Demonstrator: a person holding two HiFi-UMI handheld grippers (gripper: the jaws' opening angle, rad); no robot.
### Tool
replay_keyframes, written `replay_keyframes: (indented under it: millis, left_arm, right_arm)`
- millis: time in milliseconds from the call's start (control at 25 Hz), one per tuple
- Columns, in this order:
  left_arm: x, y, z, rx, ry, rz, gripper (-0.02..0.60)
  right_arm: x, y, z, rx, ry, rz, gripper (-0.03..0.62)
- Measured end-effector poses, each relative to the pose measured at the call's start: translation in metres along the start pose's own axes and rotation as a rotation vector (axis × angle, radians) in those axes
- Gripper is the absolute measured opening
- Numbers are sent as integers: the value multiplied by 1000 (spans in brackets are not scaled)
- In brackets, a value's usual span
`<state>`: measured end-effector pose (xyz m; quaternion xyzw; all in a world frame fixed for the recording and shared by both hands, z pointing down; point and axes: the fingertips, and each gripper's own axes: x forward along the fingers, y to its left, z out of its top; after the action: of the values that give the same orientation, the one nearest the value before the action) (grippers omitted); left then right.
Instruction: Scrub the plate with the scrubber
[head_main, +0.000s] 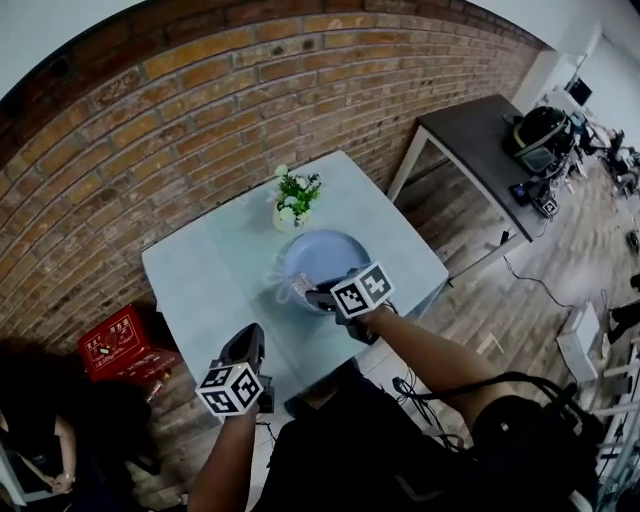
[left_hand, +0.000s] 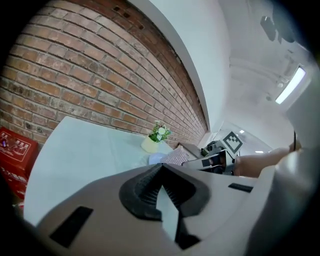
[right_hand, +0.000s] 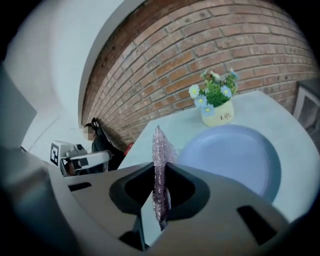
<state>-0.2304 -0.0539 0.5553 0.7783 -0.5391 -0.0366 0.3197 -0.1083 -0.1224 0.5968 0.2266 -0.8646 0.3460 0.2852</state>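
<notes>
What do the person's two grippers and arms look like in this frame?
The left gripper and right gripper match: grey claw shells with black ribbed pads, each carrying a white cube bearing black square markers. Forearms are uncovered; the person wears a black top.

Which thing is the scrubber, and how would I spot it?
Find the pale table by the brick wall, then the round blue plate beside the flower pot. At the plate's near edge, the right gripper pinches the scrubber: a thin, pinkish sheet standing on edge, the only glittery thing there.
</notes>
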Motion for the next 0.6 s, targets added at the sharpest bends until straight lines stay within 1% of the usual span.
replay_keyframes:
  millis: [80, 160, 200, 280, 360, 480, 600]
  left_arm:
    - [1, -11, 8, 4, -9, -54, 12]
    - [4, -23, 18, 62, -18, -89, 11]
    - [6, -28, 25, 100, -27, -89, 11]
    - [6, -34, 41, 173, -64, -51, 11]
    - [2, -43, 58, 224, -112, -26, 11]
    - [-4, -60, 83, 256, -170, -37, 11]
    - [-8, -73, 103, 299, -204, -23, 11]
  right_arm:
    - [-15, 14, 10, 25, -83, 19, 69]
    - [-34, 24, 21, 21, -156, 21, 69]
    - [-45, 28, 27, 9, -189, 16, 69]
    - [-67, 36, 41, -30, -257, 4, 69]
    - [-88, 42, 54, -73, -322, -11, 69]
    - [-121, 48, 68, -155, -399, -50, 69]
    - [-150, 49, 82, -271, -454, -114, 69]
